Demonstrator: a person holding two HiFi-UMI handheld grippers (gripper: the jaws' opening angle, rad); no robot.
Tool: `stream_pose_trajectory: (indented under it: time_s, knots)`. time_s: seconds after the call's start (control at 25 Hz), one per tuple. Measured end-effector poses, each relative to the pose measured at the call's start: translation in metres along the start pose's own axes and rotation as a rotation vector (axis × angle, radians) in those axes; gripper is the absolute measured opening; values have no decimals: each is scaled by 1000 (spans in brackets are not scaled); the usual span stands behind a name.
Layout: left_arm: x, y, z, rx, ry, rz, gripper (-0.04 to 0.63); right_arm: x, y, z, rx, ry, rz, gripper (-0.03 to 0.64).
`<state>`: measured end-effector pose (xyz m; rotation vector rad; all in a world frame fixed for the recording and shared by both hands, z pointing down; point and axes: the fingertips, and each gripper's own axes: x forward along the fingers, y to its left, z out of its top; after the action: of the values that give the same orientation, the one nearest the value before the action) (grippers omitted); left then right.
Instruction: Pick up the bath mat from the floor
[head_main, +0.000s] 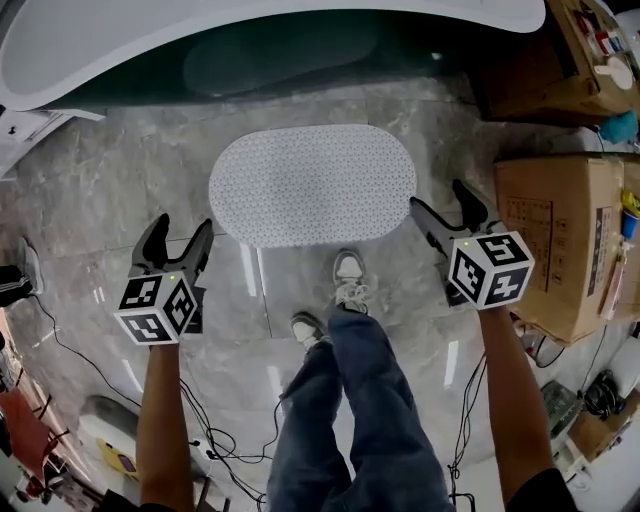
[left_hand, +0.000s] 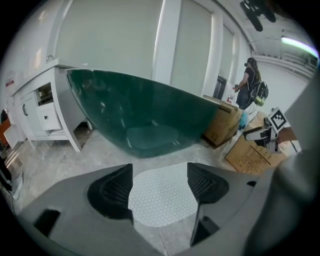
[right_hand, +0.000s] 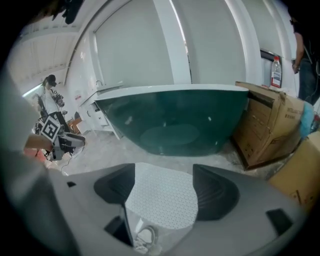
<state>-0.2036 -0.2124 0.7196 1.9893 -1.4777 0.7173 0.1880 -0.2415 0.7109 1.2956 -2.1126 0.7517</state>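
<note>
On the grey marble floor (head_main: 120, 200), just in front of a dark green bathtub (head_main: 290, 55) with a white rim, the bath mat (head_main: 312, 185) lies flat. It is a white oval covered in small dots, its far edge near the tub and its near edge just beyond the person's shoes (head_main: 348, 272). The left claw (head_main: 183, 228) hangs off the mat's left end with its jaws well apart and nothing between the pads; in the left gripper view the mat shows through the gap, further off on the floor. The right claw (head_main: 438, 195) is at the mat's right end, also spread wide and holding nothing, with the mat and one shoe visible between its jaws in the right gripper view. Whether its tips touch the mat cannot be told. The tub shows only its dark, glossy inside. To the right of it stands an open cardboard box (head_main: 530, 80) with small packets and a white round thing in it, too small to make out. A bottle (right_hand: 275, 71) with a red cap shows above this box's flap in the right gripper view, on it or behind it, I cannot tell. Nearer the person, a larger closed box (head_main: 545, 235) with print on its top stands beside the right claw, and a teal thing (head_main: 620, 128) lies between the two boxes.
</note>
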Motion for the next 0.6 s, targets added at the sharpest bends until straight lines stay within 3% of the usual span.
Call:
stream_pose_trajectory:
  time_s: [0.44,0.6]
  knots:
    - [61,4,-95,7,72,-35,390,56,-29,-96,103,72,-12,400]
    - [90,13,-122,-39,66,-39,396,81,-38,-121,111,79,-18,411]
